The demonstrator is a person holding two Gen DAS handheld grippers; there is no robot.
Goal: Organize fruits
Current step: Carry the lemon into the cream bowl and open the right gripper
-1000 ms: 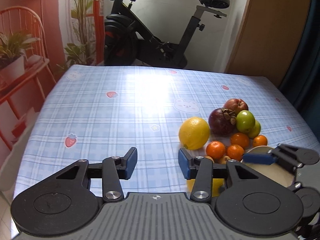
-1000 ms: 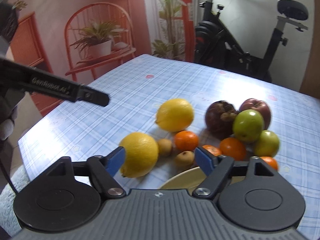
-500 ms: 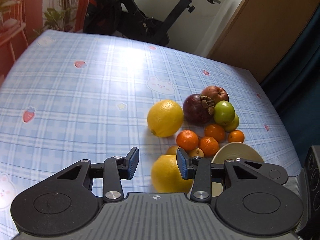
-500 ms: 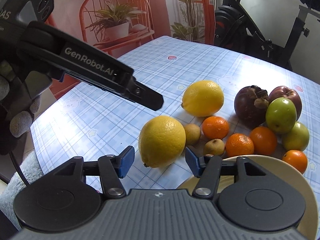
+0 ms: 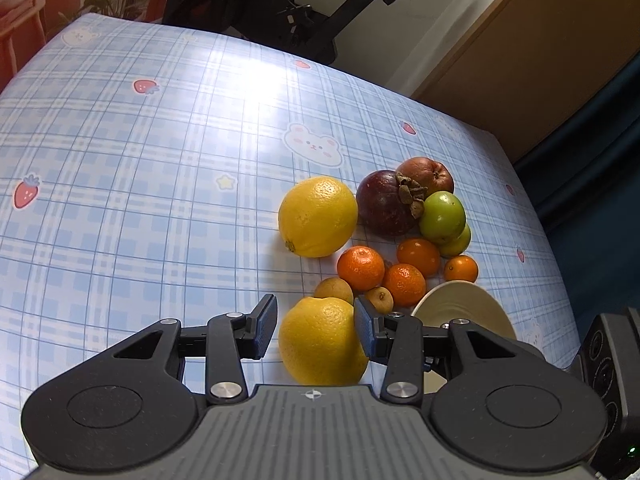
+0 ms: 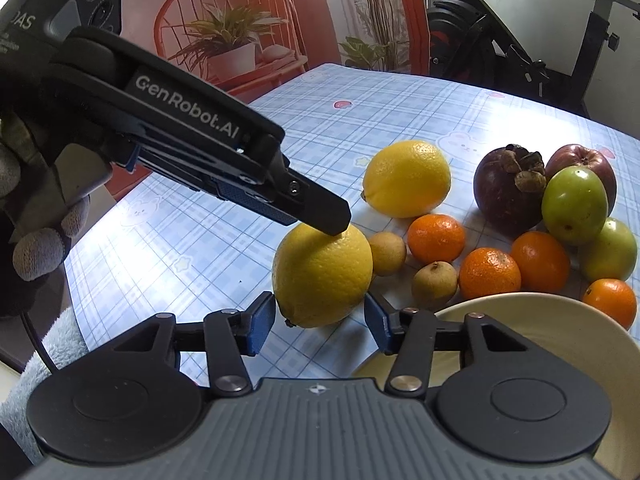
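Going left to right on the plaid tablecloth (image 5: 140, 200): the left gripper (image 5: 316, 330) has its jaws partly open around the near lemon (image 5: 322, 342), right pad touching it, left pad just off, so no real grip yet. The right gripper (image 6: 318, 322) has just been closing, lemon (image 6: 322, 276) between its pads but not pinched. The cream plate (image 6: 560, 332) at the near right looks bare where it shows; the tangerines (image 6: 490, 274), green apples and mangosteen all sit on the cloth beyond it.

The tablecloth (image 5: 168, 184) looks like glossy plastic, throwing glare. The near lemon (image 6: 322, 276) has dimpled, waxy peel. The plate (image 6: 520, 312) seems smooth, glazed ceramic.
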